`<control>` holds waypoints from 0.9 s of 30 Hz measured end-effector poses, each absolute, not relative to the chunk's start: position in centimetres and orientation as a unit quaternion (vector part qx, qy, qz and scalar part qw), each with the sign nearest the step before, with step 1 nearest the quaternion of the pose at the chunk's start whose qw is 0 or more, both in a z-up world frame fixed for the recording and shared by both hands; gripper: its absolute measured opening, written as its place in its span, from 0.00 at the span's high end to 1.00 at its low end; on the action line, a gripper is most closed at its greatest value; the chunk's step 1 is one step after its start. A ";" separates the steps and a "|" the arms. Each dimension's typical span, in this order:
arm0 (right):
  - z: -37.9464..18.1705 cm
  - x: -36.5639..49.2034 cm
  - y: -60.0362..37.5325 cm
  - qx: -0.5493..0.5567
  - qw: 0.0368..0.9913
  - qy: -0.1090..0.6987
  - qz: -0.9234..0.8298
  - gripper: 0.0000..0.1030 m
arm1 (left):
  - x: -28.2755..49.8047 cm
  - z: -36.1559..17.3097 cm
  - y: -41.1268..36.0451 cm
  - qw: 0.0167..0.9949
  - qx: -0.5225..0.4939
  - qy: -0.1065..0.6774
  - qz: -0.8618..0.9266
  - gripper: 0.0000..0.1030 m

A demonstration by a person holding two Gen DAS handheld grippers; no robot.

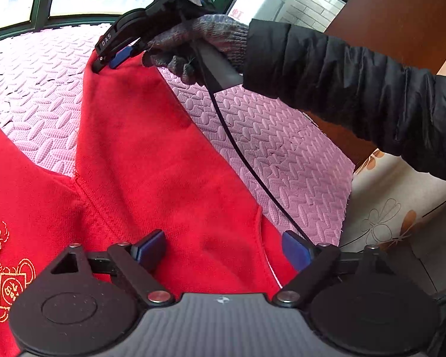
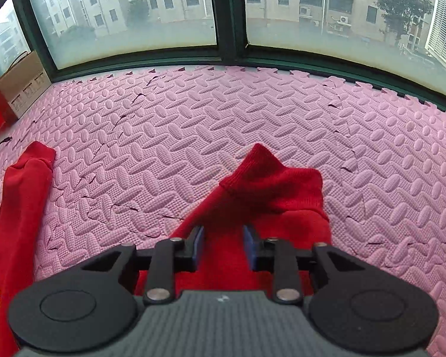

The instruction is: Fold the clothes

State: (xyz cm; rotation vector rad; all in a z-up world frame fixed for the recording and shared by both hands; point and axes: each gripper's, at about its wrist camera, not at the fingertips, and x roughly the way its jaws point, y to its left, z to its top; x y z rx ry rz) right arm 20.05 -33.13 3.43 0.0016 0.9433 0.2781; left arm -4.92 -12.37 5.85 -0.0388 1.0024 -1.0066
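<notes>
Red sweater (image 1: pixel 151 160) cloth fills the foreground, spread on the pink foam mat (image 2: pixel 252 113). Its sleeve (image 1: pixel 125 113) runs up to the right hand-held gripper (image 1: pixel 111 59), clamped on the cuff (image 2: pixel 270 175) and held by a gloved hand (image 1: pixel 199 44). Over the shoulder cloth, the left hand-held gripper (image 1: pixel 223 250) hovers with jaws spread. Another sleeve (image 2: pixel 23 184) lies at left, near a cardboard box (image 2: pixel 20 89) beside the window (image 2: pixel 229 15).

L tongs (image 1: pixel 223 250) spread wide; R tongs (image 2: pixel 223 248) pinched, gloved hand (image 1: pixel 199 44) gripping handle.
</notes>
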 end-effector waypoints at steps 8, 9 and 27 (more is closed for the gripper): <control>4.1 19.1 -31.4 -0.048 0.876 0.455 0.152 0.51 | -4.0 7.8 -9.0 0.797 -0.034 0.430 -0.422 0.12; 4.5 18.5 -31.2 -0.057 0.875 0.455 0.156 0.51 | -3.6 8.0 -8.2 0.806 -0.040 0.427 -0.407 0.12; 2.2 13.0 -30.8 -0.087 0.858 0.478 0.167 0.40 | 12.0 6.4 -0.2 0.886 -0.143 0.409 -0.168 0.42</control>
